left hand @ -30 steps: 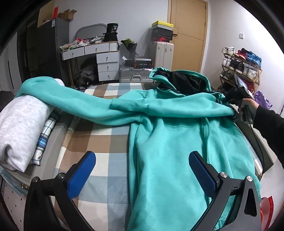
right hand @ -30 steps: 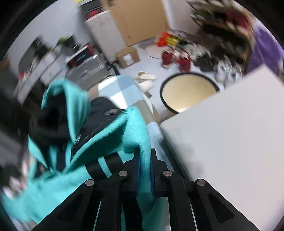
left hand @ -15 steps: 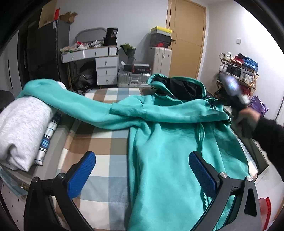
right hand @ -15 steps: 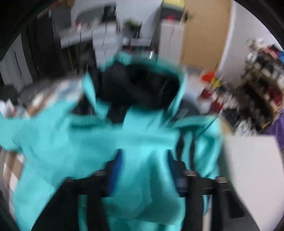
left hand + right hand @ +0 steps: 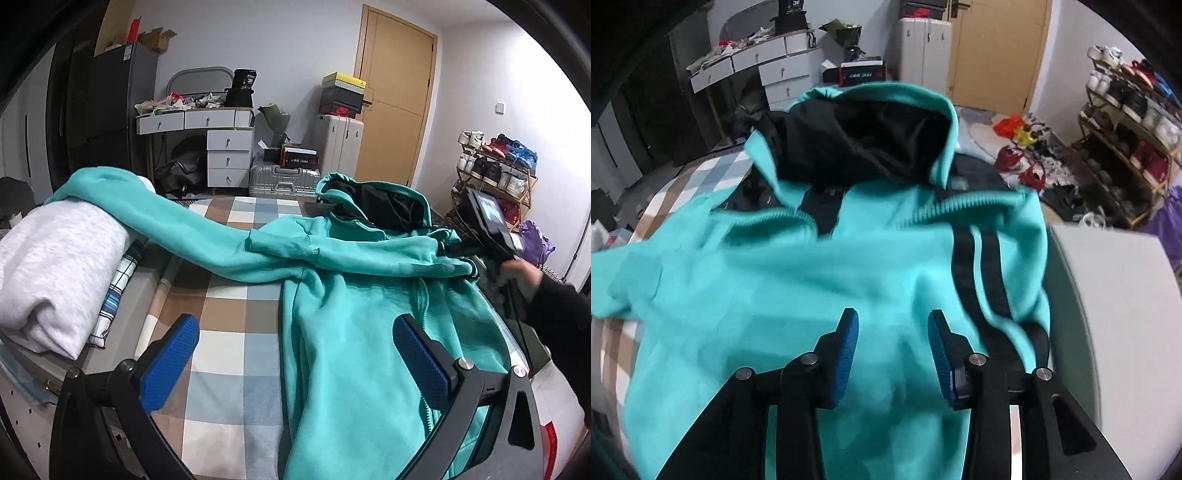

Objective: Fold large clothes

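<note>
While the thick teal fleece hoodie with the black-lined hood (image 5: 351, 295) lies front-up across the checked bedspread (image 5: 229, 321), one sleeve (image 5: 155, 218) drapes left over a folded white blanket (image 5: 55, 258). My left gripper (image 5: 295, 354) hovers above the hem, jaws wide and empty. It looks soft, bulky and limp, so I'd pinch the ribbed cuff (image 5: 284, 245) or a seam. On the right, my right gripper (image 5: 892, 354) has its jaws opening over the chest, nothing pinched.

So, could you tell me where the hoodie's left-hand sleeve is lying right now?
In the left wrist view, that sleeve stretches leftward from the teal hoodie across the checked bedsheet, its end draped over the folded grey-white garment.
</note>
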